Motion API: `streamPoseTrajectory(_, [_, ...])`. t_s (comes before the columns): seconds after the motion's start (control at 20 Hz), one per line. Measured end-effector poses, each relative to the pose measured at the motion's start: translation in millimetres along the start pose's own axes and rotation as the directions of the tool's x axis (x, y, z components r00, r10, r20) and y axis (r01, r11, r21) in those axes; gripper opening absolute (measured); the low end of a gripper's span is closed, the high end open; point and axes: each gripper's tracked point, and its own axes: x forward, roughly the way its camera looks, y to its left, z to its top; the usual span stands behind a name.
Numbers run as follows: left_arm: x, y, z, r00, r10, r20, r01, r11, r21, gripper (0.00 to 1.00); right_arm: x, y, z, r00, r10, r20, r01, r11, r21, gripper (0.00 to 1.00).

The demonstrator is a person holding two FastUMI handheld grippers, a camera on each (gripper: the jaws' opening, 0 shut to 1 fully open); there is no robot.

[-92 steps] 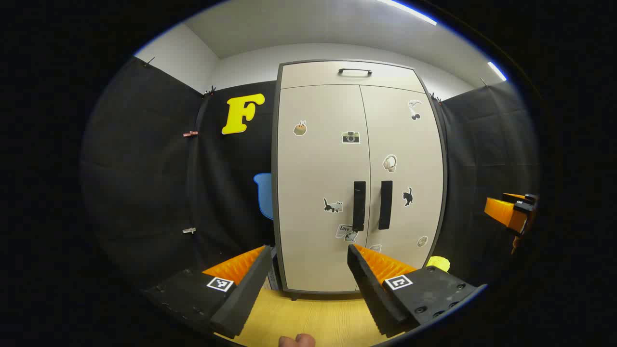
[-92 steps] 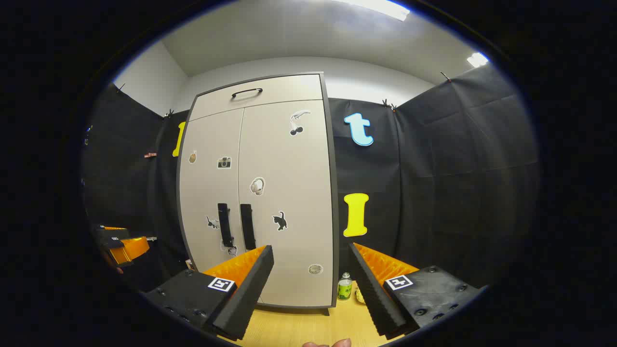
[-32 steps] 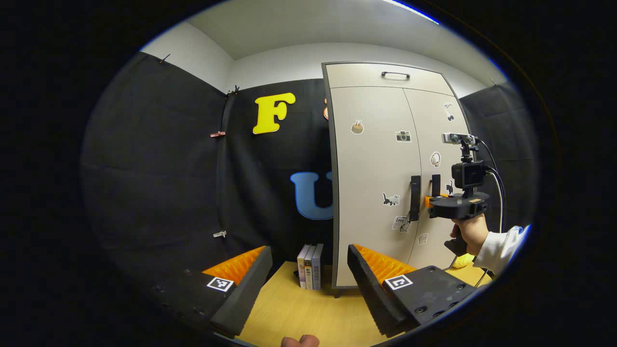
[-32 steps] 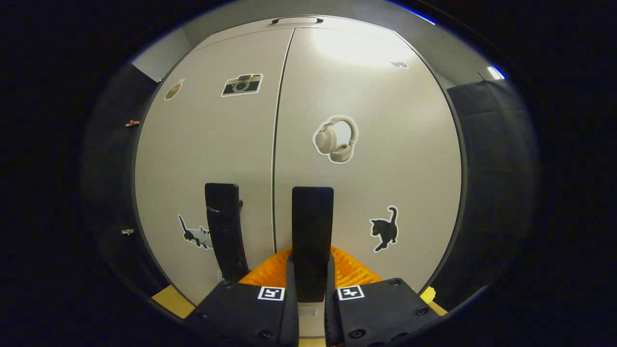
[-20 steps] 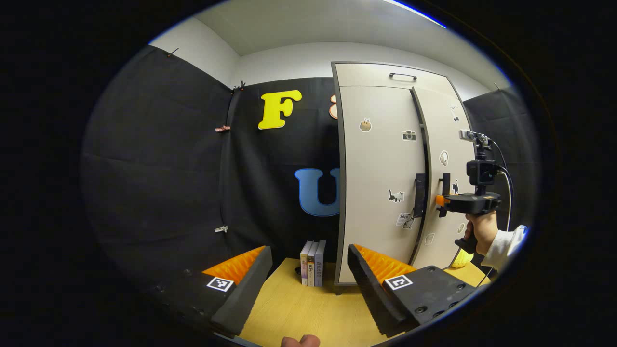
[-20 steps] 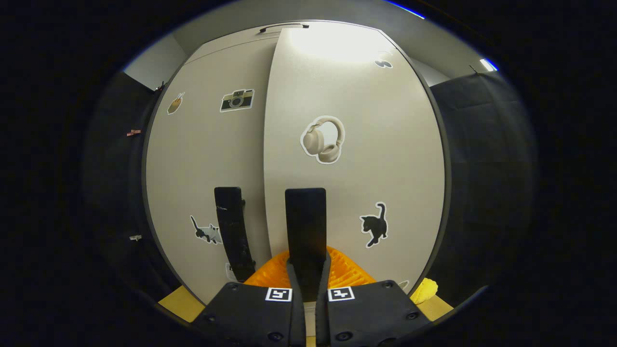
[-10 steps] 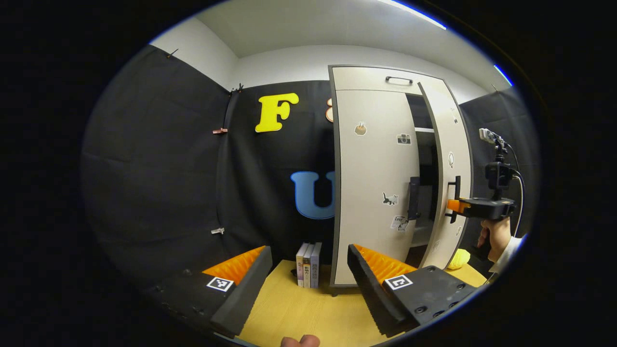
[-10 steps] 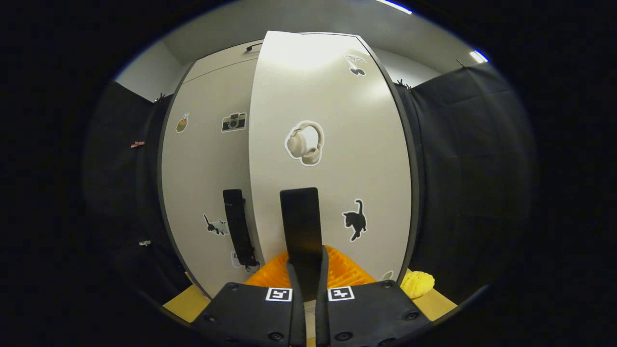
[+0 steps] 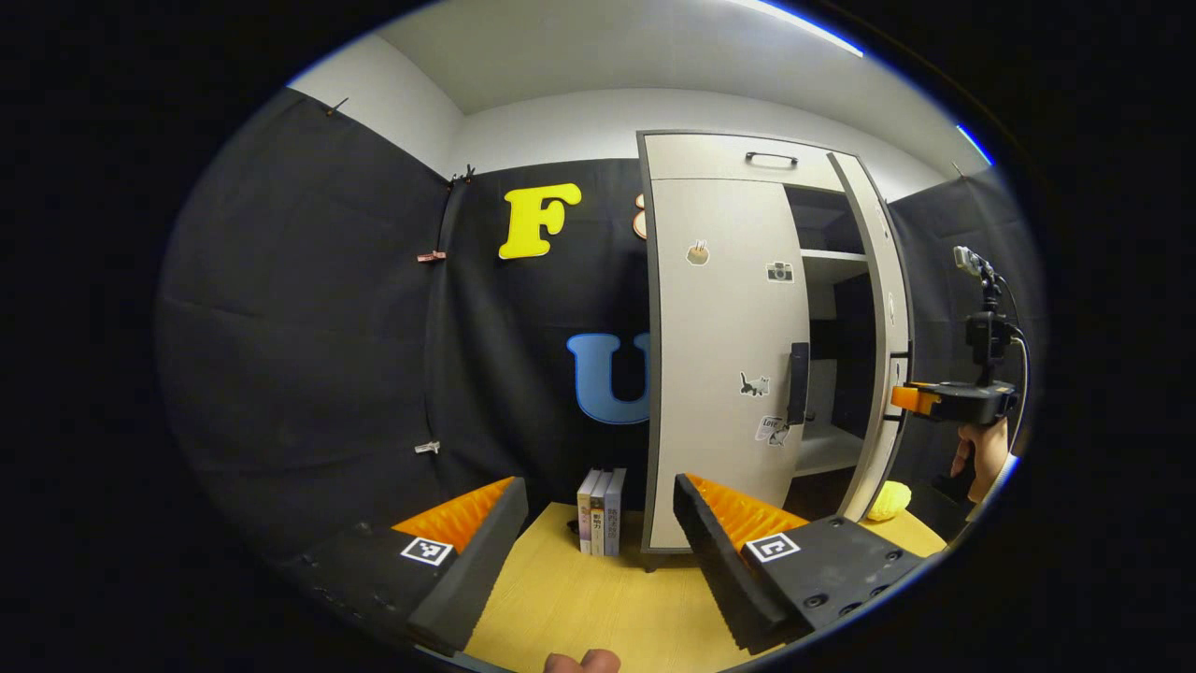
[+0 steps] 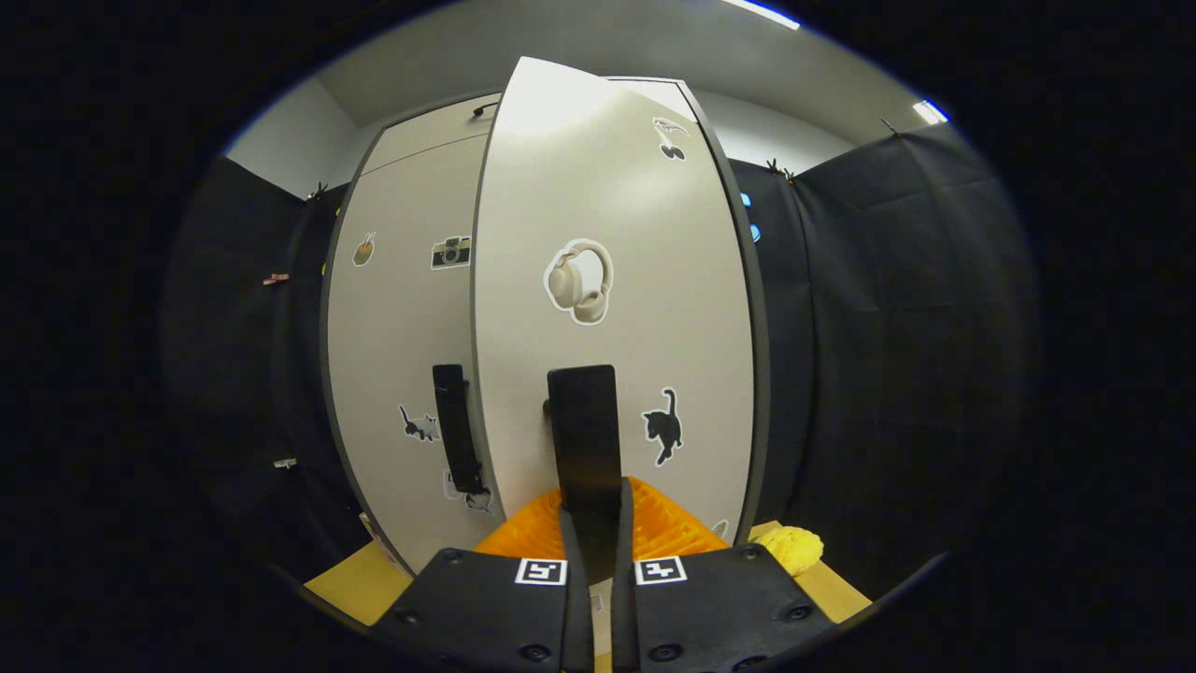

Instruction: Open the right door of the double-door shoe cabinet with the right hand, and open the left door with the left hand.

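Left gripper view showed the left gripper [image 9: 598, 523] low in front with its two fingers wide apart and nothing between them, held over the yellow wooden floor [image 9: 579, 598]. A few books [image 9: 600, 512] stood upright just beside the shoe cabinet [image 9: 719, 154]. The left door [image 9: 719, 355] was shut flat, and its dark handle [image 9: 799, 383] was untouched. Next to it the right door [image 9: 883, 327] stood swung out (white shelves [image 9: 827, 254] showed in the gap). Farther right was the right gripper [image 9: 900, 397], pressed on that door's handle, with a hand [image 9: 976, 458] holding it from below. A small yellow thing [image 9: 888, 500] lay on the floor near the open door. Right gripper view showed the left door's handle [image 10: 453, 425] first, then the right door's handle [image 10: 584, 430] squeezed tight between the right gripper's two fingers [image 10: 570, 533]. A headphone sticker [image 10: 579, 280] and a black cat sticker [image 10: 662, 425] sat on that door.
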Motion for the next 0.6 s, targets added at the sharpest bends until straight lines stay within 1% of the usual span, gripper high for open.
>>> streamPoseTrajectory(0.25, [-2, -16, -1, 1.000, -0.027, -0.004, 0.027, 1.000, -0.003, 0.98, -12, -18, 4, 1.000, -0.017, 0.004, 0.017, 0.999, -0.031, 0.11])
streamPoseTrajectory(0.45, [1, -38, -3, 0.998, -0.070, -0.006, 0.069, 0.998, -0.010, 0.98, -27, -48, 8, 0.999, -0.051, 0.007, 0.051, 0.994, -0.098, 0.11])
streamPoseTrajectory(0.6, [4, -59, -7, 0.995, -0.097, -0.015, 0.096, 0.995, -0.020, 0.98, -36, -68, 9, 0.999, -0.055, -0.003, 0.054, 0.993, -0.107, 0.11])
